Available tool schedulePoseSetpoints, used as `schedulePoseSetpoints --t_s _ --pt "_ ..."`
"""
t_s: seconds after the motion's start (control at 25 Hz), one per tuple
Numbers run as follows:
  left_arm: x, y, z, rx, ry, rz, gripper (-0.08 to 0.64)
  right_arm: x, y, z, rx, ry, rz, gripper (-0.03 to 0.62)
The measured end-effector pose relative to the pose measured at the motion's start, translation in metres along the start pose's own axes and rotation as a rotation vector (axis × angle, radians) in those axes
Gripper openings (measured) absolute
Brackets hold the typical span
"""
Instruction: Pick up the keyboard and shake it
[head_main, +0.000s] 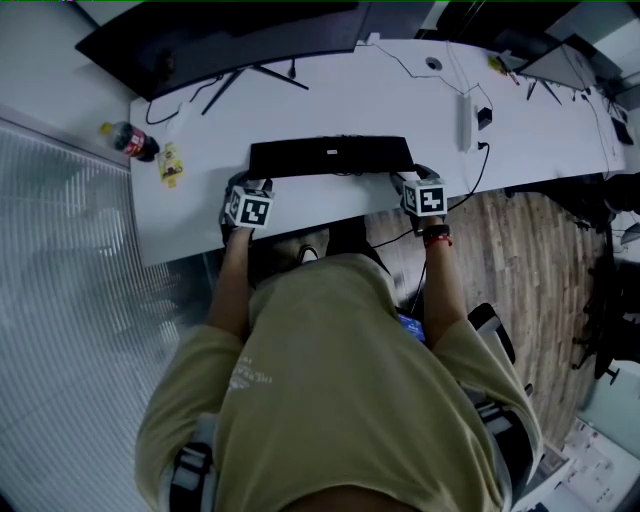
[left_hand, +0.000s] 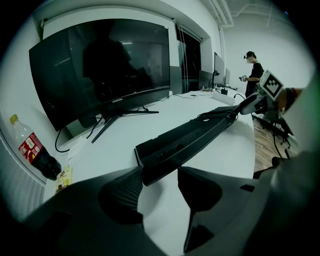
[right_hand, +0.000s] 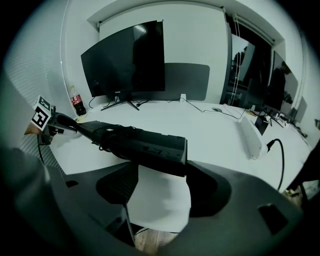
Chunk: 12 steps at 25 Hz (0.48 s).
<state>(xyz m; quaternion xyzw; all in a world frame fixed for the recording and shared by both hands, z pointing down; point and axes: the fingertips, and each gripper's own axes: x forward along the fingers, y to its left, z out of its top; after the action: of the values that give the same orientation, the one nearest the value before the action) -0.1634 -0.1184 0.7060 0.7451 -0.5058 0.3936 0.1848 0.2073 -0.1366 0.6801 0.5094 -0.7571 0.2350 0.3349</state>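
A long black keyboard (head_main: 330, 155) hangs over the near part of the white desk (head_main: 400, 90), held by its two ends. My left gripper (head_main: 256, 184) is shut on its left end, and the right gripper (head_main: 406, 183) is shut on its right end. In the left gripper view the keyboard (left_hand: 190, 140) runs away from the jaws, tilted, with its near corner pinched at my left gripper (left_hand: 159, 172). In the right gripper view the keyboard (right_hand: 135, 142) fills the gap of my right gripper (right_hand: 157, 167), with a coiled cable along its top.
A large dark monitor (head_main: 220, 40) stands at the back of the desk. A cola bottle (head_main: 130, 141) and a yellow packet (head_main: 170, 164) lie at the left edge. A white power strip (head_main: 465, 120) and cables lie at the right. A person (left_hand: 255, 70) stands far off.
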Motion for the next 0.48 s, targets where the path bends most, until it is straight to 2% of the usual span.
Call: schedulePoseSetpoints --t_s 0.48 --pt "0.018 -0.004 -0.021 0.055 0.071 0.024 0.232 0.019 0.004 -0.025 -0.018 0.069 -0.020 0.302"
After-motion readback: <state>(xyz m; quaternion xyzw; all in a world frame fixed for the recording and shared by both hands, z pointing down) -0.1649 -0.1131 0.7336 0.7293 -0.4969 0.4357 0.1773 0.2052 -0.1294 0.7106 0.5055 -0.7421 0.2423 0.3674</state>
